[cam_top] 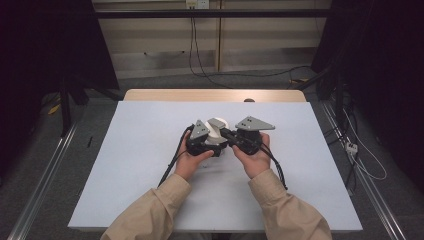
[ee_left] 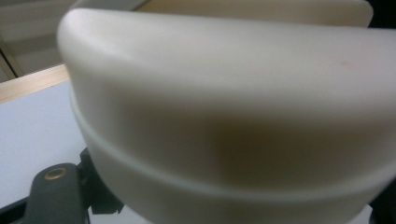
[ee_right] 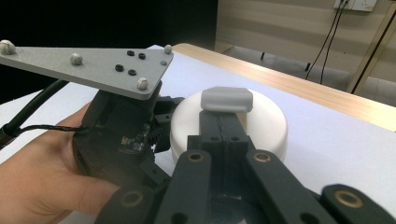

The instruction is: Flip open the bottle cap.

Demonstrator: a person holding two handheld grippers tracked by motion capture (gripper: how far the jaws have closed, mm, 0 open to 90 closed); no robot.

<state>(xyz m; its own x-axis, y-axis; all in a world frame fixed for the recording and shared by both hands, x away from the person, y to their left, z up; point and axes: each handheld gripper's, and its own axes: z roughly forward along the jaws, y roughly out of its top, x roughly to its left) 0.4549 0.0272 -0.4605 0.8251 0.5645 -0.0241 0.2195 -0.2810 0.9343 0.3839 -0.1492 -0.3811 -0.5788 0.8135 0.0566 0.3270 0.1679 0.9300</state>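
A white round container (cam_top: 217,125) sits in the middle of the pale table cover (cam_top: 140,165), between the two hand-held grippers. In the right gripper view my right gripper (ee_right: 227,99) has its black jaws shut together, and its grey tips lie over the flat top of the container (ee_right: 266,126). My left gripper (cam_top: 212,144) is pressed up against the container's left side. In the left gripper view the cream wall of the container (ee_left: 233,116) stands so close that it hides the jaws, so I cannot see what they grip. In the right gripper view the left gripper (ee_right: 159,121) lies in a hand.
The cover lies on a wooden table whose far edge (cam_top: 165,95) shows bare, with a small dark thing (cam_top: 248,100) on it. Cables trail from both grippers toward the person. Dark stands and floor cables surround the table.
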